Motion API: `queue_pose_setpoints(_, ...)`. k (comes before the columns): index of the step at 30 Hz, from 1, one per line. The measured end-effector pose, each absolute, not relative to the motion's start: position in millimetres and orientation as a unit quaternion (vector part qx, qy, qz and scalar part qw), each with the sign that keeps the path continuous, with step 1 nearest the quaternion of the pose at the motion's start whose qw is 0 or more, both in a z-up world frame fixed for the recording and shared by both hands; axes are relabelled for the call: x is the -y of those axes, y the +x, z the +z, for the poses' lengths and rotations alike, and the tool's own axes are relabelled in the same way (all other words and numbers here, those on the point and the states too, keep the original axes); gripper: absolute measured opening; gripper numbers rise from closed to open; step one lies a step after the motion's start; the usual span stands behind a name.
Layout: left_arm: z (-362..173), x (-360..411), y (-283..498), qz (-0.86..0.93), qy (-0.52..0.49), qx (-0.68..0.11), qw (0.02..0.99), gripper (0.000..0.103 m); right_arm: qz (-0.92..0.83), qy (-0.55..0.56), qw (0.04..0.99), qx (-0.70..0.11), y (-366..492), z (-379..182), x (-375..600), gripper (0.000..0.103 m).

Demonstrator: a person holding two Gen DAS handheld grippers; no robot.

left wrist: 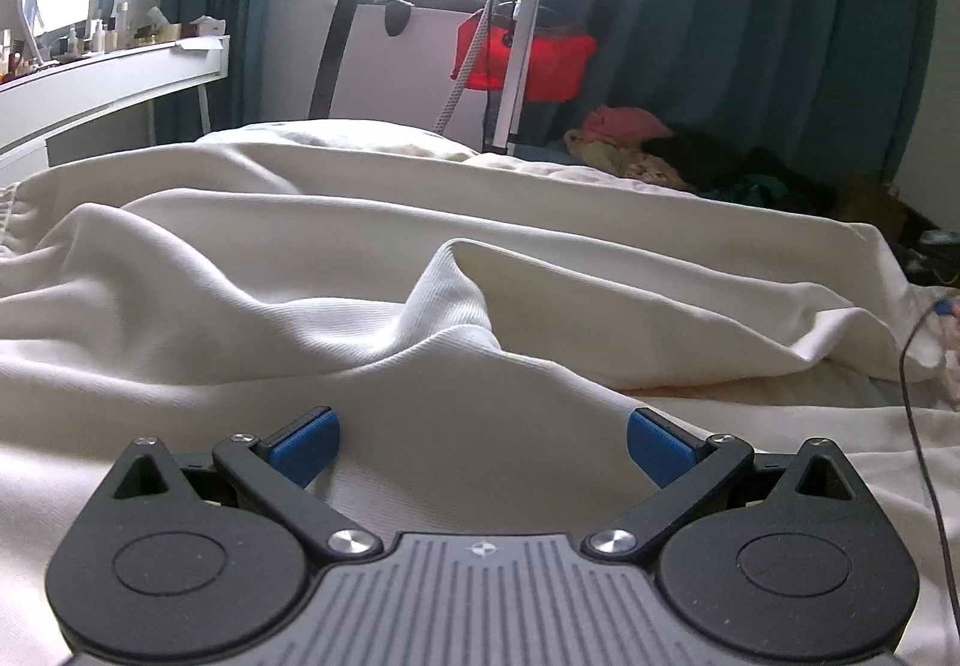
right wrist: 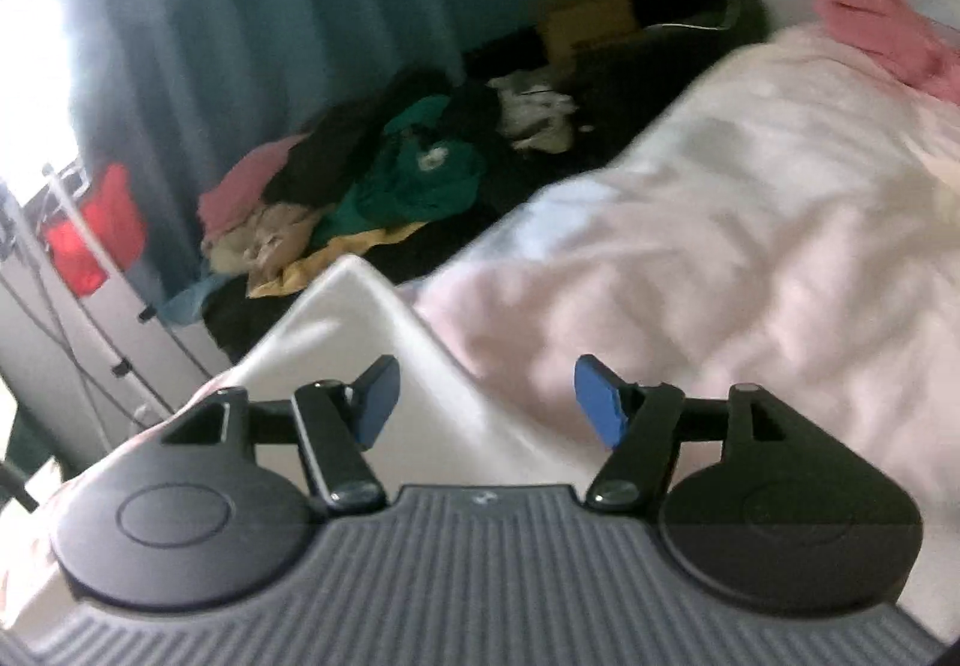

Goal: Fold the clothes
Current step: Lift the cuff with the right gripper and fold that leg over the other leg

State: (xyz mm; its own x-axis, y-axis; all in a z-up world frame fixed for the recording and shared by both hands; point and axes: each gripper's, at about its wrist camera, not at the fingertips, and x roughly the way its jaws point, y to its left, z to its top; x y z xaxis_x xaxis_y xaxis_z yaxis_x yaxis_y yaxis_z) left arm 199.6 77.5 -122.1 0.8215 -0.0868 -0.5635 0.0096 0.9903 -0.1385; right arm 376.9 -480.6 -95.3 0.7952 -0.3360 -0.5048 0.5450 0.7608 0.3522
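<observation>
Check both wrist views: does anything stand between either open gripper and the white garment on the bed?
Nothing visible does. The left gripper is open directly over the white garment, cloth between its fingers. The right gripper is open at the garment's raised corner, with nothing in between.

Right gripper jaws apart over white garment.

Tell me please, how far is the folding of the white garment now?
Done: nothing looks folded; the white garment lies spread and rumpled on the bed. In hand: both tongs are open; the left tongs sit low over the cloth, and the right tongs are at a raised corner, gripping nothing. Left: every fold, plus the clothes pile beside the bed.
</observation>
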Motion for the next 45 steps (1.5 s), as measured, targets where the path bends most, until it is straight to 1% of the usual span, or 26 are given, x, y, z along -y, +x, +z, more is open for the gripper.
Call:
queue_pose_setpoints(2,-117,-75,190,-0.026,-0.064,-0.295,0.953,0.103,-0.225,0.272,0.918,-0.180,335,-98,472,0.069)
queue_pose_setpoints(4,-111,-71,177,-0.027,-0.059,-0.291,0.954,0.103,-0.208,0.313,0.911,-0.169,305,-106,469,0.069)
queue_pose_setpoints(7,-102,-64,157,-0.029,-0.053,-0.286,0.956,0.103,-0.189,0.423,0.868,-0.180,277,-132,477,0.067)
queue_pose_setpoints(8,-98,-61,151,-0.030,-0.051,-0.284,0.957,0.103,-0.183,0.453,0.852,-0.186,274,-144,480,0.065)
queue_pose_setpoints(11,-89,-54,131,-0.032,-0.044,-0.278,0.959,0.103,-0.174,0.488,0.828,-0.216,279,-167,485,0.050)
queue_pose_setpoints(12,-89,-52,126,-0.031,-0.044,-0.277,0.959,0.103,-0.173,0.487,0.829,-0.216,281,-171,487,0.043)
queue_pose_setpoints(14,-89,-48,118,-0.029,-0.042,-0.276,0.960,0.103,-0.174,0.481,0.832,-0.216,286,-177,489,0.031)
queue_pose_setpoints(15,-89,-46,114,-0.028,-0.042,-0.276,0.960,0.103,-0.176,0.473,0.835,-0.220,291,-177,490,0.020)
queue_pose_setpoints(17,-88,-45,116,-0.038,-0.065,-0.276,0.958,0.103,-0.177,0.463,0.837,-0.230,301,-174,496,0.016)
queue_pose_setpoints(18,-87,-45,120,-0.046,-0.075,-0.278,0.957,0.103,-0.179,0.461,0.838,-0.229,306,-170,502,0.008)
queue_pose_setpoints(20,-85,-43,125,-0.062,-0.085,-0.265,0.959,0.103,-0.179,0.443,0.851,-0.218,315,-152,508,0.007)
queue_pose_setpoints(24,-83,-45,135,-0.075,-0.077,-0.245,0.964,0.103,-0.158,0.408,0.885,-0.158,304,-96,505,0.007)
queue_pose_setpoints(27,-82,-47,136,-0.081,-0.076,-0.243,0.964,0.103,-0.167,0.379,0.901,-0.133,282,-79,500,0.007)
queue_pose_setpoints(30,-81,-48,131,-0.082,-0.071,-0.247,0.963,0.103,-0.207,0.362,0.895,-0.158,257,-104,505,0.007)
queue_pose_setpoints(33,-75,-45,123,-0.083,-0.053,-0.242,0.965,0.103,-0.242,0.356,0.882,-0.190,236,-141,512,0.007)
queue_pose_setpoints(35,-69,-42,116,-0.080,-0.035,-0.233,0.969,0.103,-0.253,0.362,0.873,-0.206,224,-159,509,0.008)
queue_pose_setpoints(36,-66,-40,113,-0.078,-0.026,-0.227,0.970,0.103,-0.258,0.362,0.870,-0.212,218,-163,506,0.010)
queue_pose_setpoints(38,-60,-35,110,-0.074,-0.014,-0.220,0.973,0.103,-0.268,0.328,0.880,-0.213,212,-147,497,0.010)
queue_pose_setpoints(41,-56,-30,107,-0.081,-0.006,-0.218,0.973,0.103,-0.232,0.249,0.912,-0.227,201,-116,469,0.012)
queue_pose_setpoints(42,-55,-27,105,-0.083,-0.001,-0.216,0.973,0.103,-0.215,0.232,0.921,-0.229,194,-105,457,0.017)
queue_pose_setpoints(43,-55,-24,102,-0.084,0.004,-0.213,0.973,0.103,-0.195,0.219,0.929,-0.225,183,-95,444,0.035)
queue_pose_setpoints(44,-54,-20,100,-0.085,0.009,-0.211,0.974,0.103,-0.177,0.213,0.936,-0.219,172,-86,432,0.048)
queue_pose_setpoints(45,-53,-17,97,-0.087,0.014,-0.208,0.974,0.103,-0.159,0.208,0.942,-0.210,160,-76,419,0.074)
